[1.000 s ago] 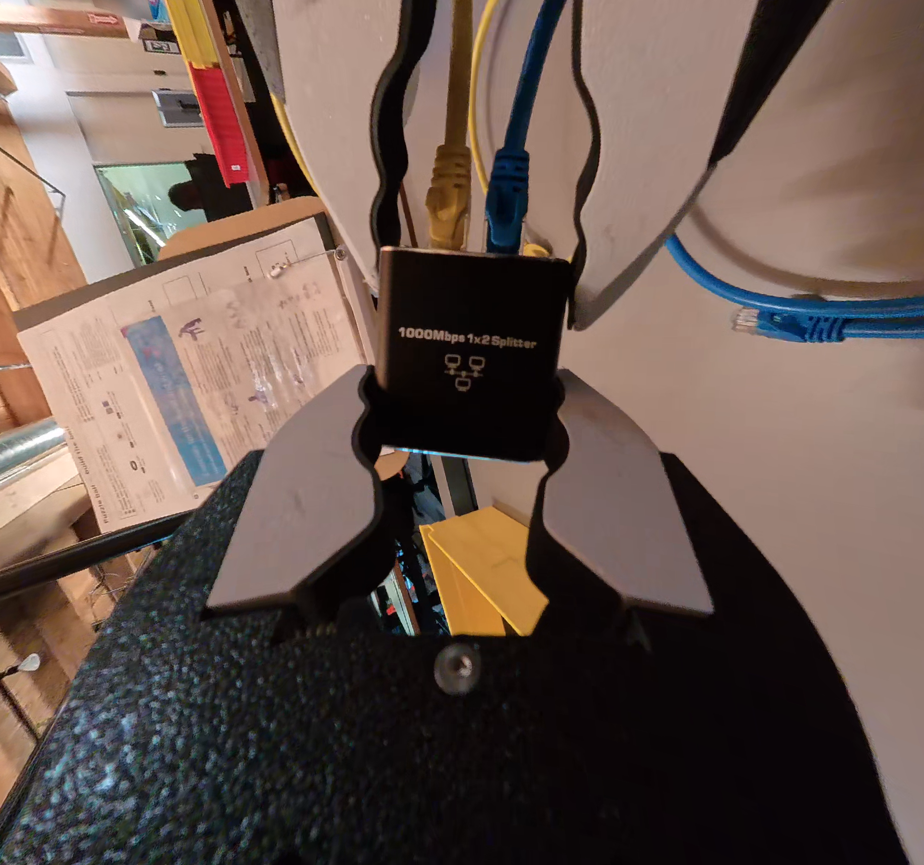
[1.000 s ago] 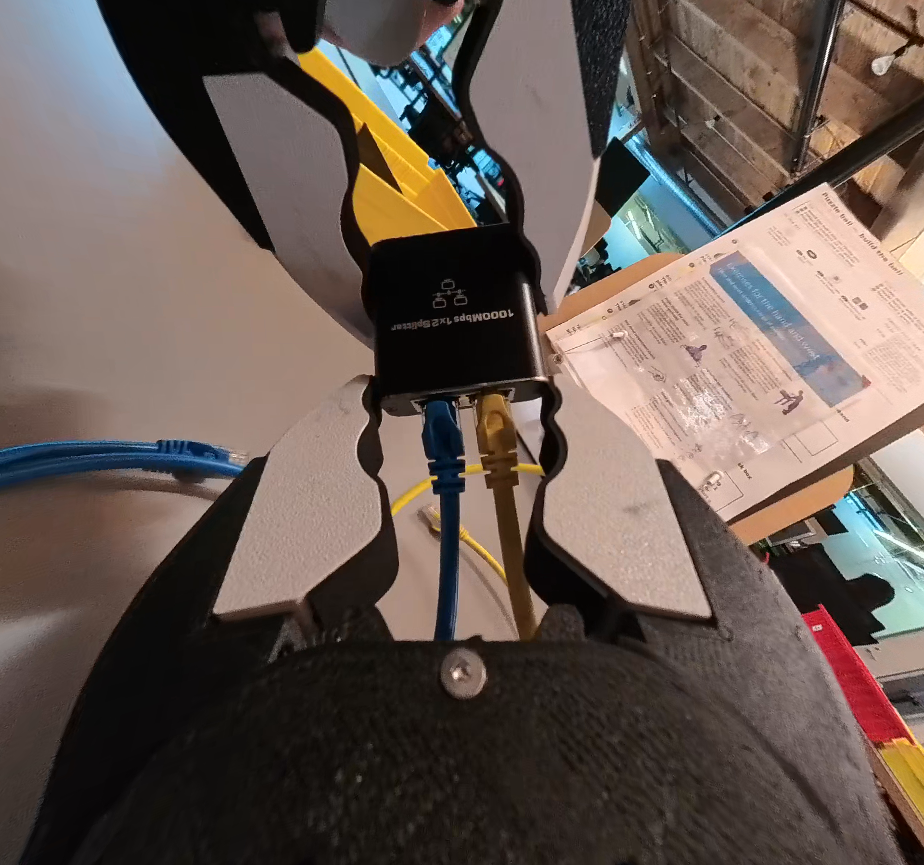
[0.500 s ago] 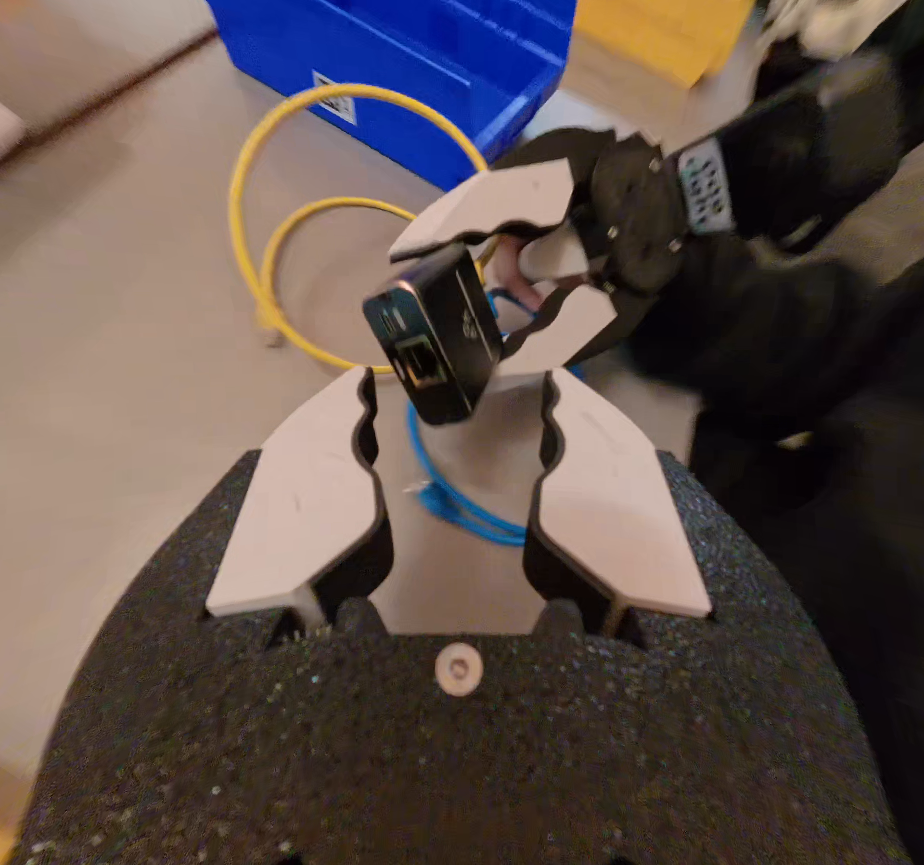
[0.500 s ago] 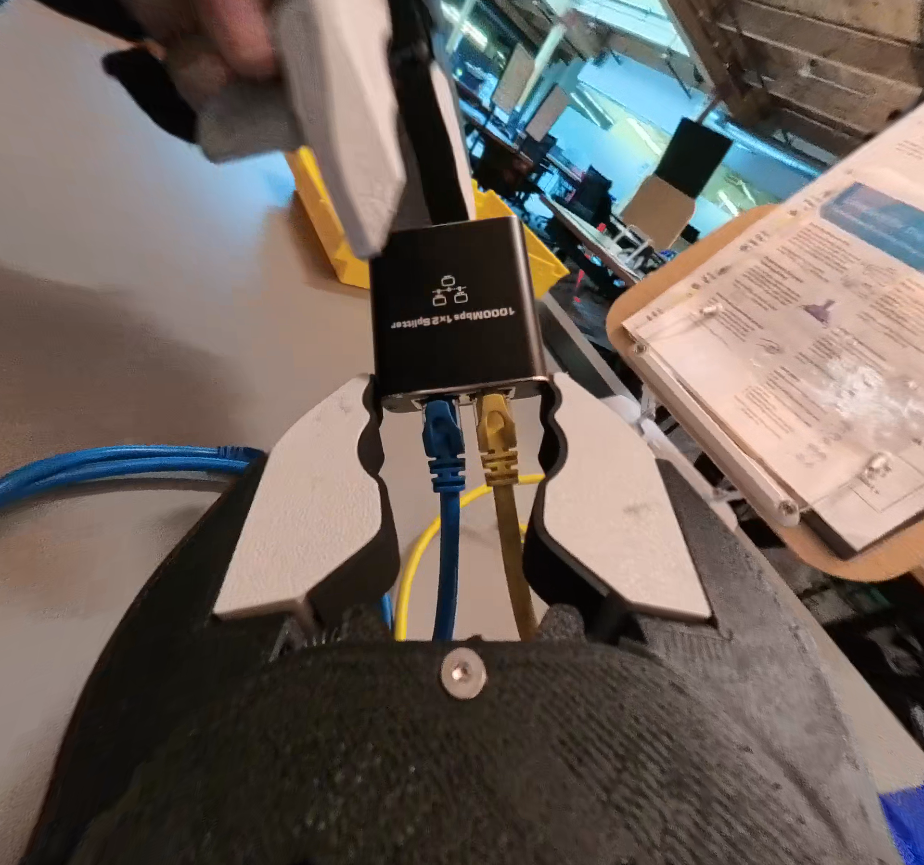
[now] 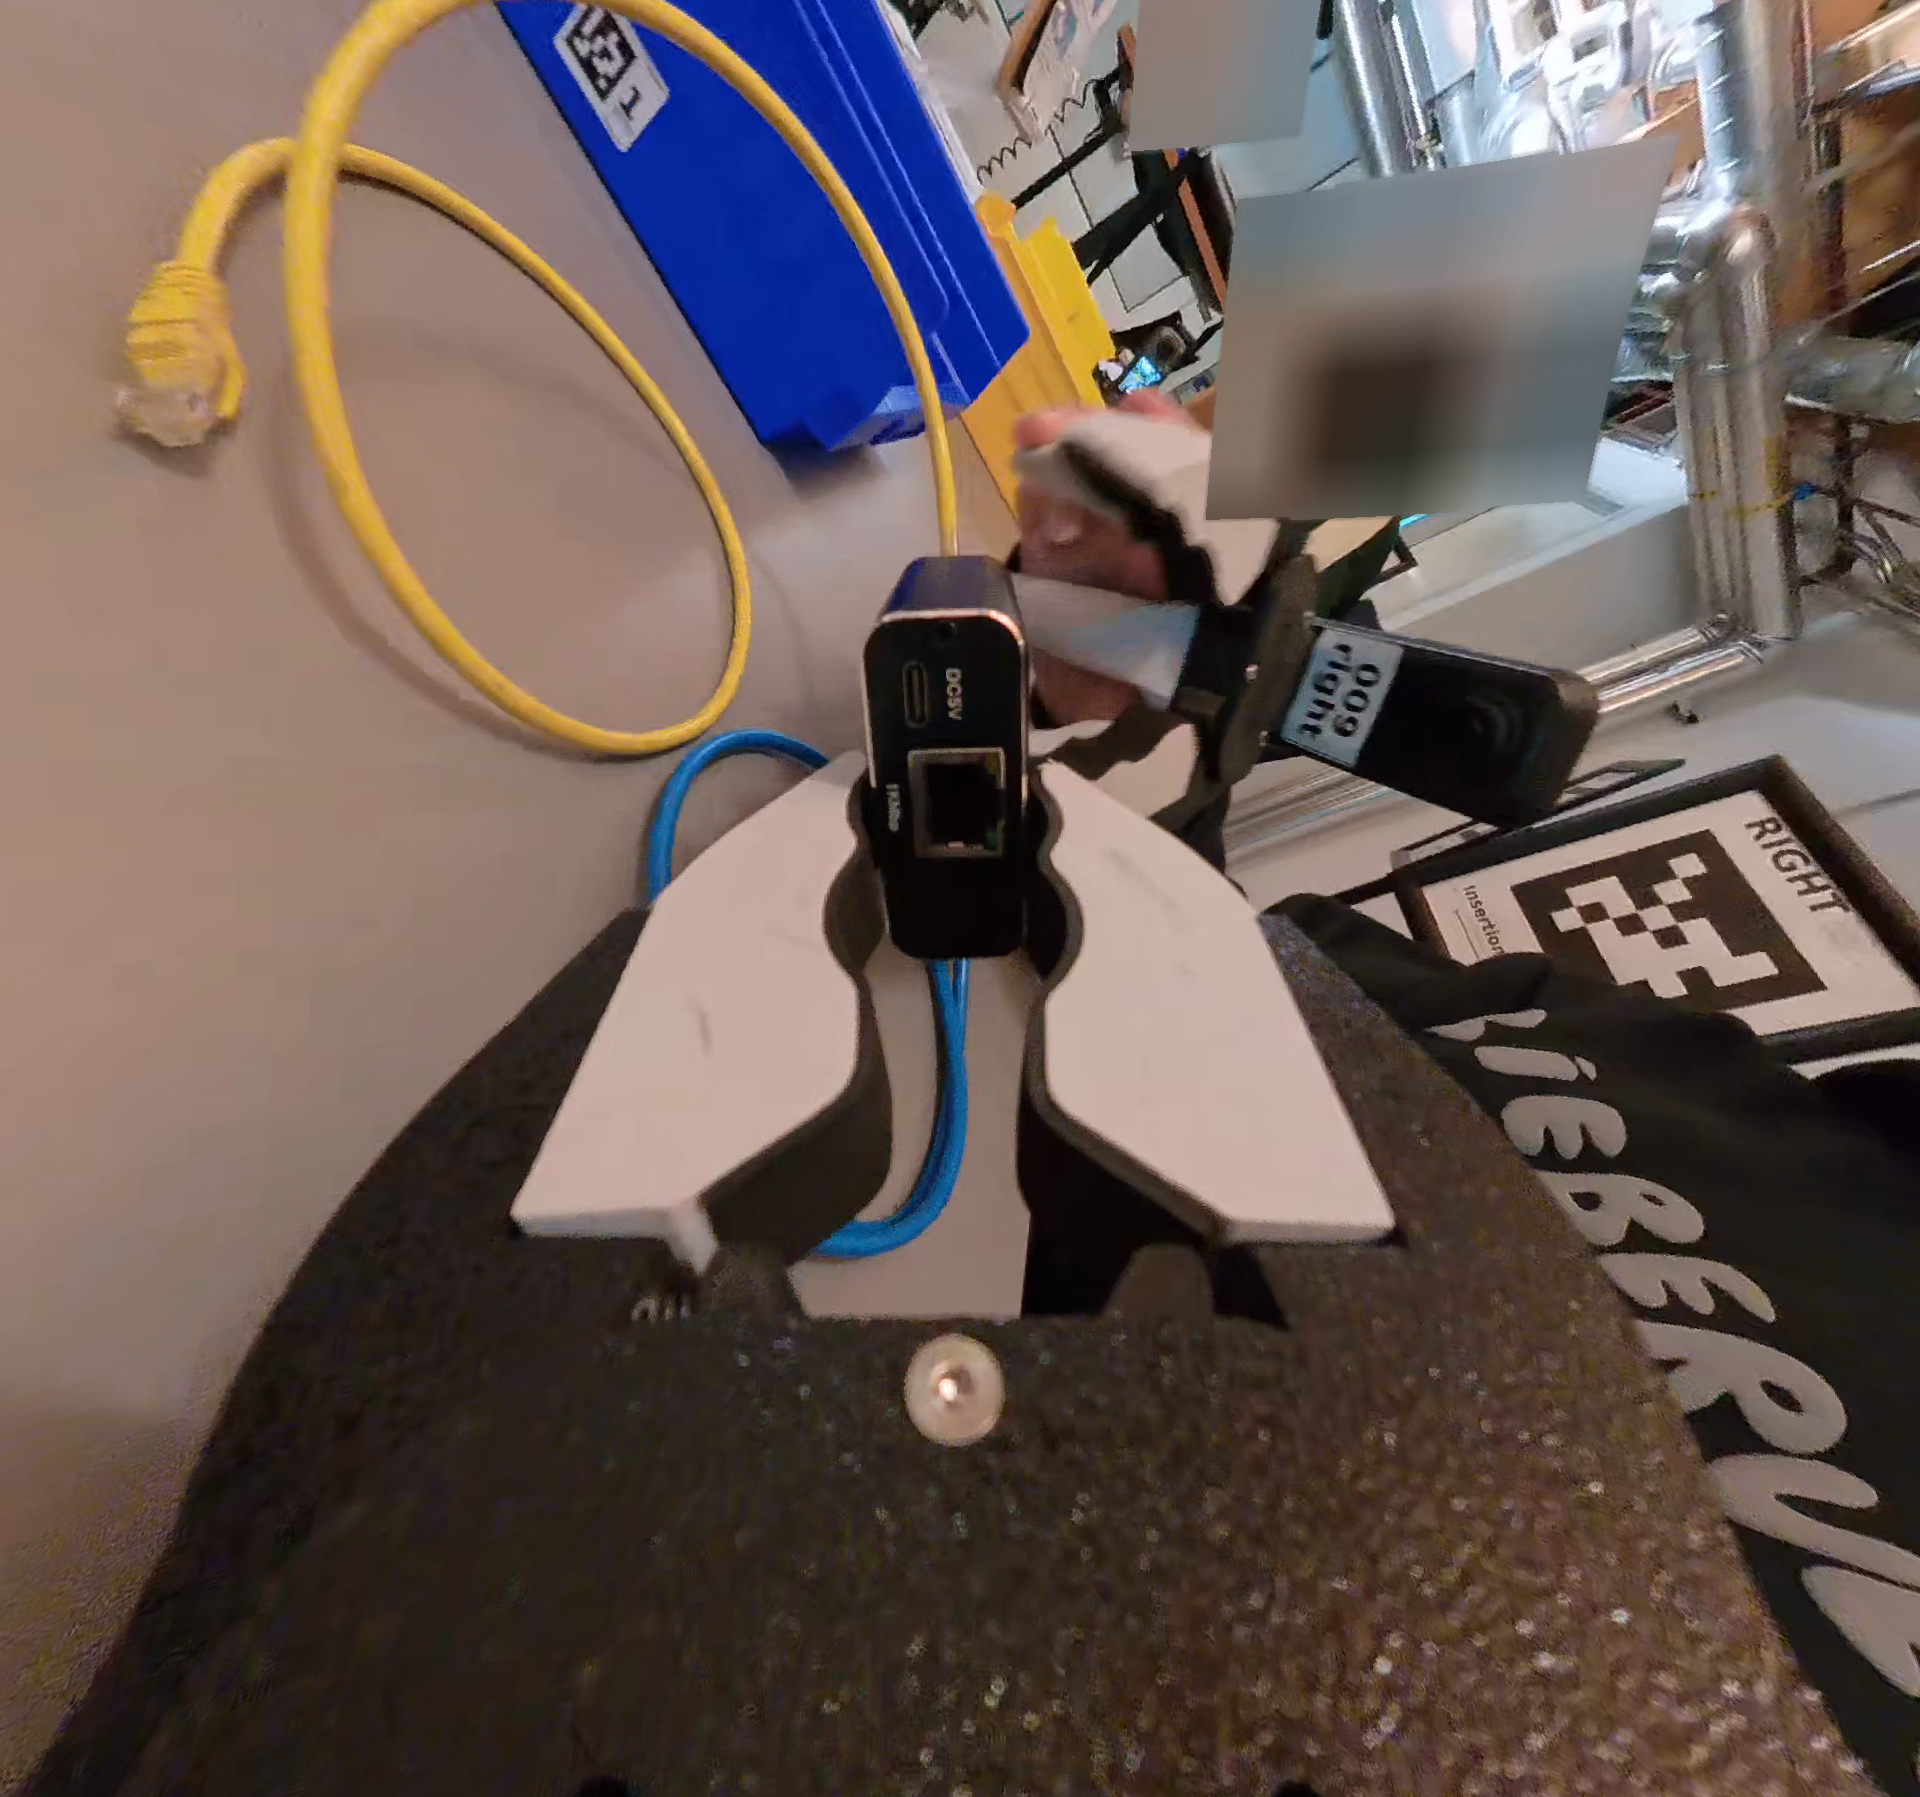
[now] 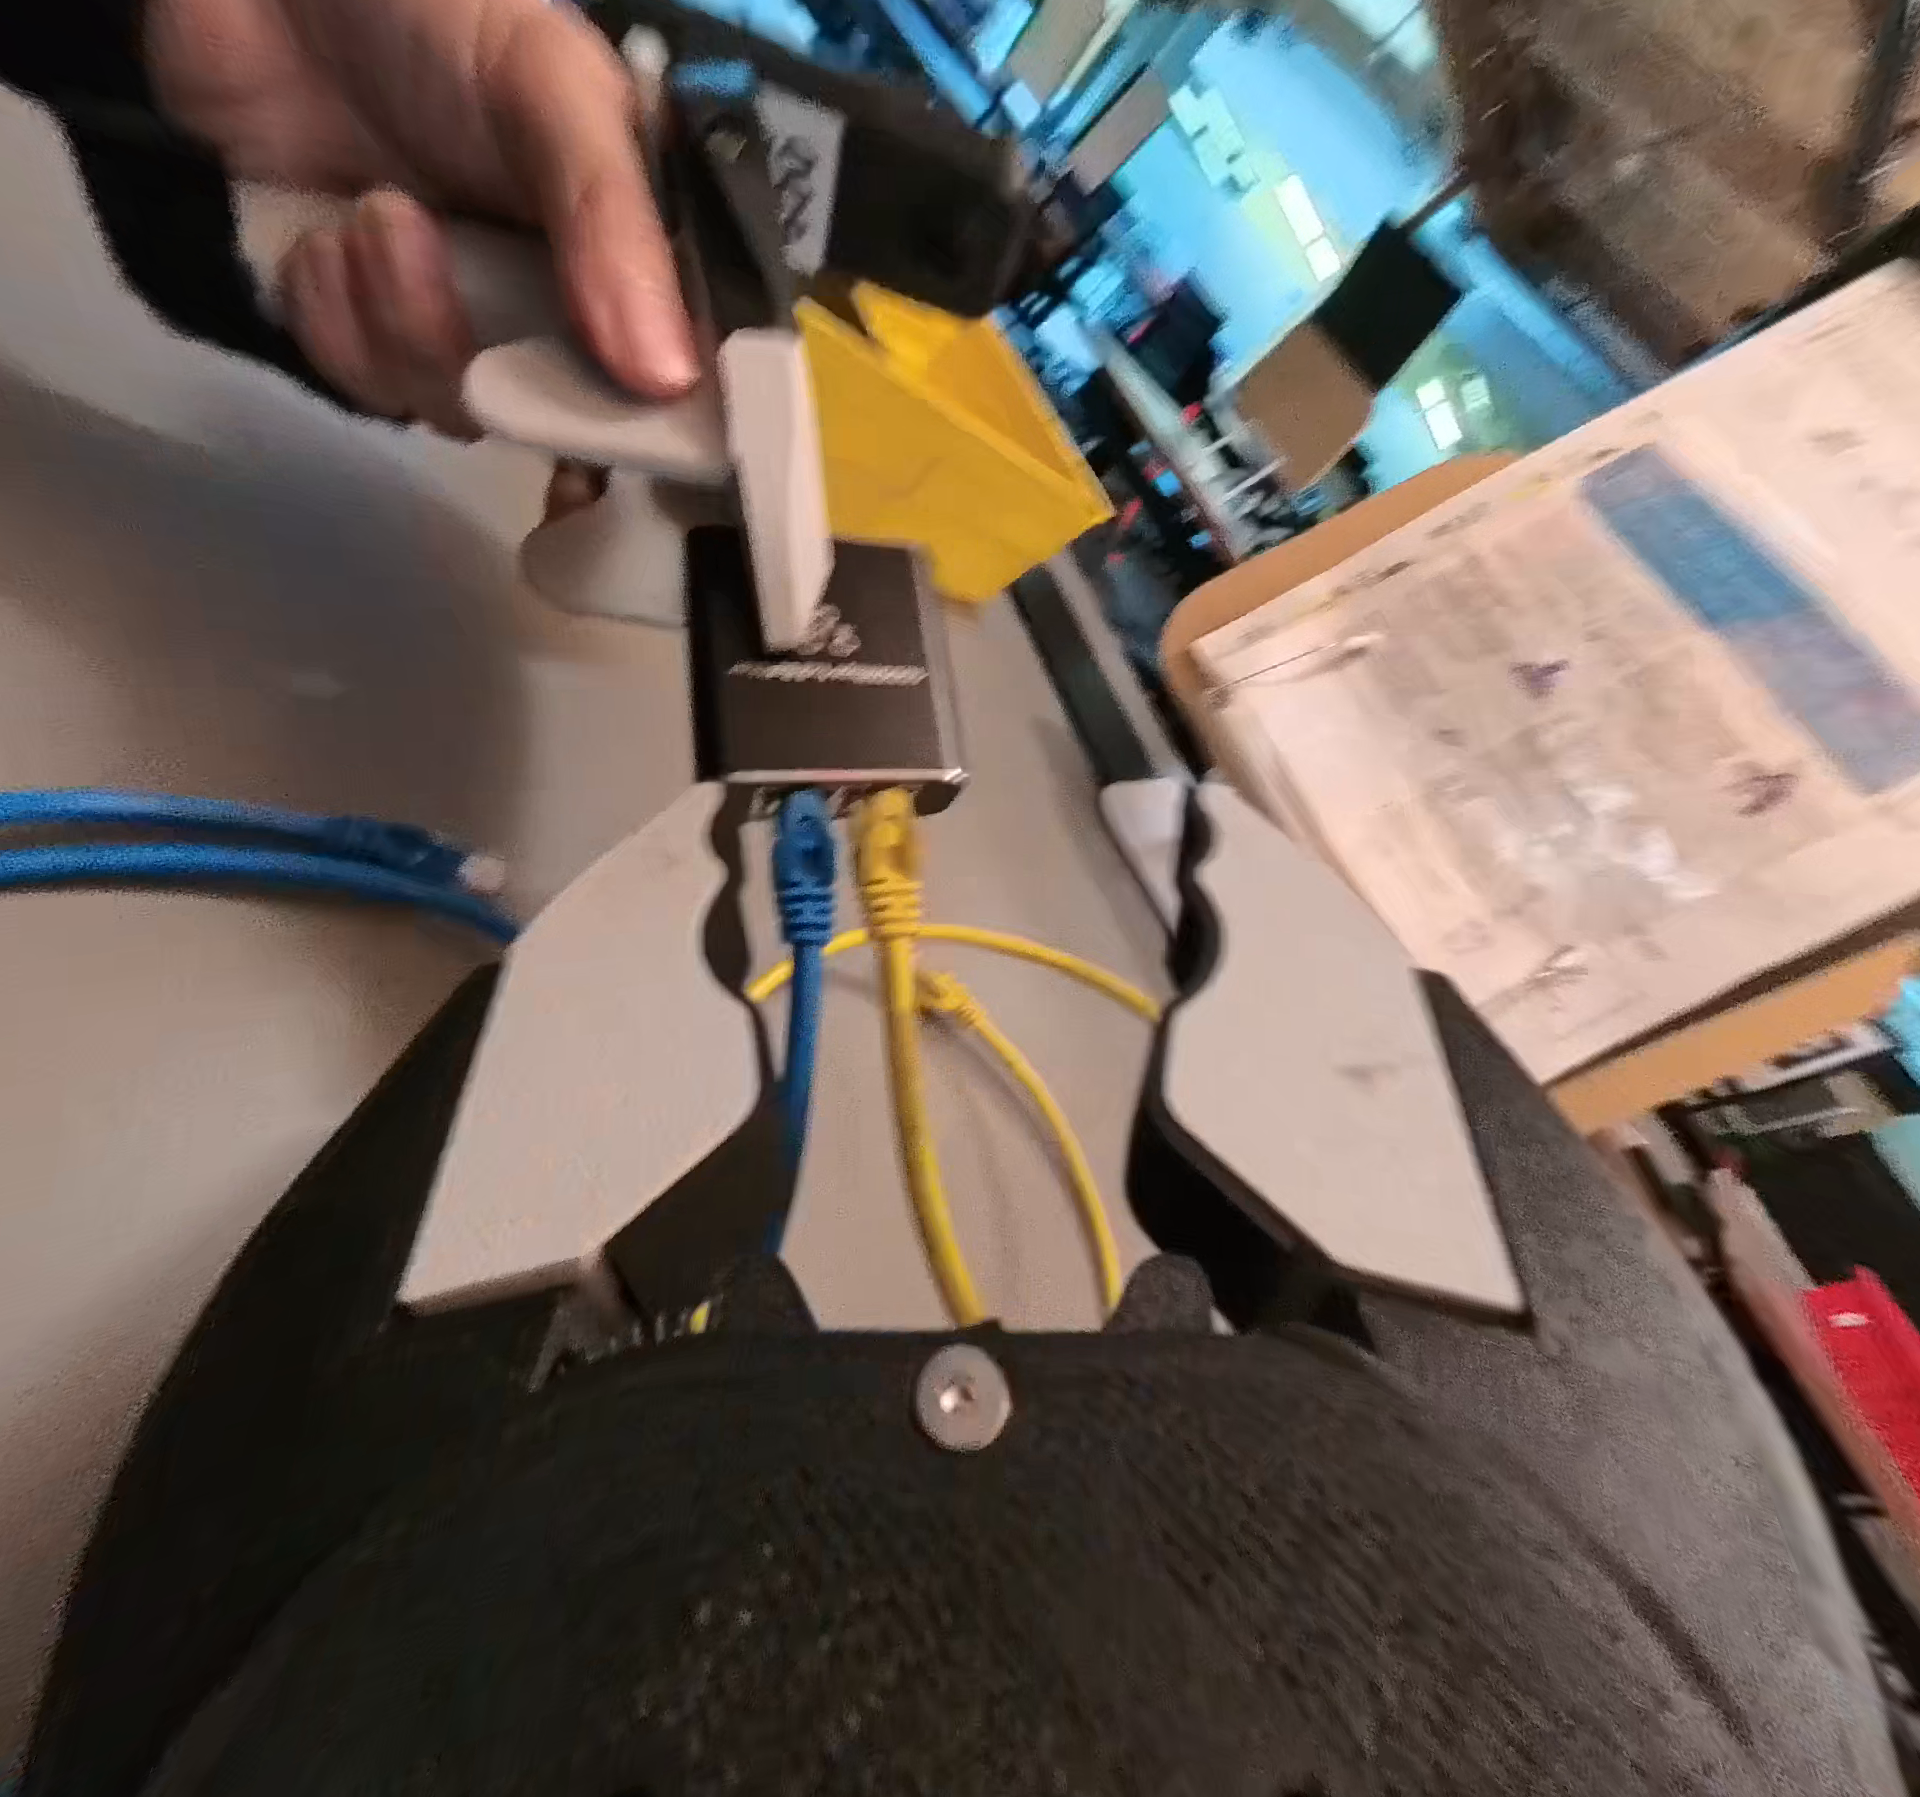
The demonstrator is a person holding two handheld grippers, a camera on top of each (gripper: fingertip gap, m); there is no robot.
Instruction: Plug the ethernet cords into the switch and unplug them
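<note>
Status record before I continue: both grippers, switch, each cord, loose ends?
left gripper: shut on switch
right gripper: open, gripping nothing
blue cord: plugged into switch
yellow cord: plugged in beside blue
switch's opposite port: empty
loose ends: both cords' other plugs lie on the table

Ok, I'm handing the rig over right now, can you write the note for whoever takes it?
Left gripper: jaws shut on the switch.
Right gripper: jaws open just behind the switch's cord end, gripping nothing.
Blue cord and yellow cord: both plugged in side by side, their other ends loose on the table.
Done: plugging in.
Left: unplug both, probably with the right gripper.
</note>
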